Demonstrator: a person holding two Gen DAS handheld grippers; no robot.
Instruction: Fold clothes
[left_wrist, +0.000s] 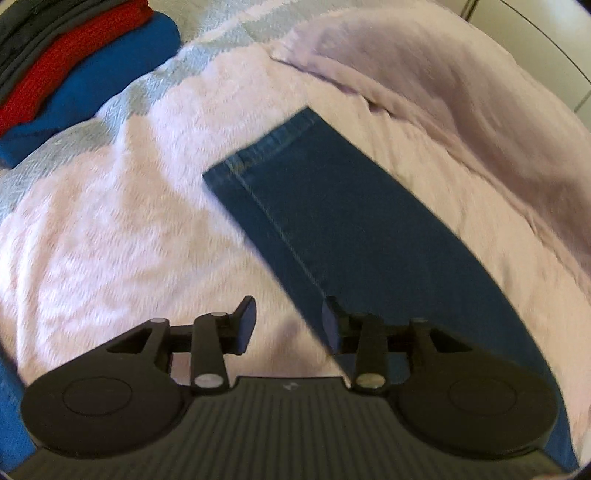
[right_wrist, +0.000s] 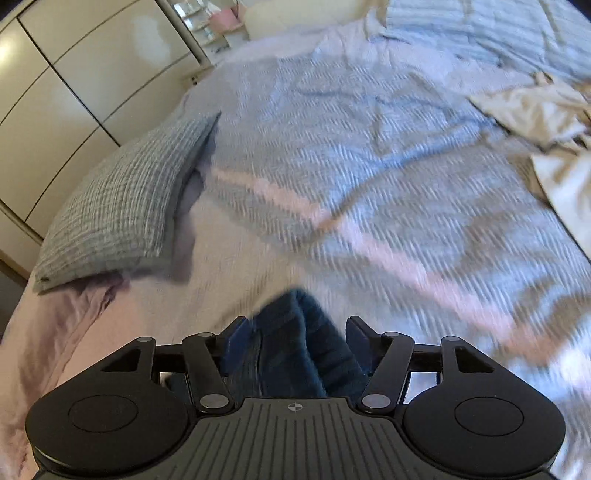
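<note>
Pale pink-and-blue bedspread (right_wrist: 369, 155), grey checked pillow (right_wrist: 122, 206) at its left edge, cream wardrobe doors (right_wrist: 74, 74) beyond.

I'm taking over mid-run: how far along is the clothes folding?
Done: a stack of folded clothes sits at the bed's far corner. In hand: the jeans lie flat on the bedspread; the left gripper is open beside their edge, the right gripper open with denim between its fingers, not pinched. Left: folding the jeans, then the beige garment.
</note>
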